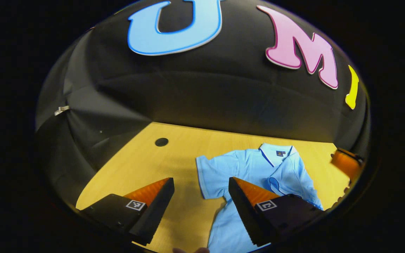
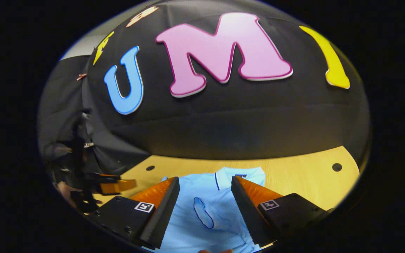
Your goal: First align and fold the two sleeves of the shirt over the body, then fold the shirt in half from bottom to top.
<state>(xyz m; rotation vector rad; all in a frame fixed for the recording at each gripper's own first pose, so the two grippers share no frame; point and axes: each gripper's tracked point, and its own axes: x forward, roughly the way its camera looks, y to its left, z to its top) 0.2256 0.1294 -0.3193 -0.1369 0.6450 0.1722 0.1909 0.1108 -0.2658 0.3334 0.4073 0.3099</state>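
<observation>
One light blue polo shirt (image 1: 244, 168) lying flat on one wooden table (image 1: 174, 154), collar (image 1: 276, 153) at the far end near the black cloth wall, hem end running toward the near edge. In the left gripper view, one short sleeve (image 1: 213, 175) spread out to the left, sitting on bare wood; other sleeve over on the right side, looks tucked against the body but hard to say for sure. One small oval emblem (image 1: 275, 185) outlined in darker blue on the chest, plus one tiny dark tag inside the collar, too small to make out. Left gripper (image 1: 201, 188) hanging above the table with its two fingers spread wide and nothing between them: left finger over bare wood, right finger over the shirt body, the spread sleeve showing in the gap. No clear contact with the fabric. Right gripper (image 2: 205, 188) likewise spread wide and holding nothing, two fingers straddling the chest, emblem (image 2: 203, 212) and collar (image 2: 239, 174) showing in the gap between them. In the right gripper view, the other gripper (image 2: 118, 185) off to the left over the table edge, with part of a hand behind it, blurry. In the left gripper view, the other gripper (image 1: 345, 163) at the far right edge, just beside the shirt's right shoulder. Round dark holes in the tabletop: one (image 1: 161, 142) left of the shirt in the left gripper view, two in the right gripper view, one (image 2: 150, 168) far left and one (image 2: 336, 167) far right. One small metal clip (image 1: 62, 110) on the cloth wall at the left.
</observation>
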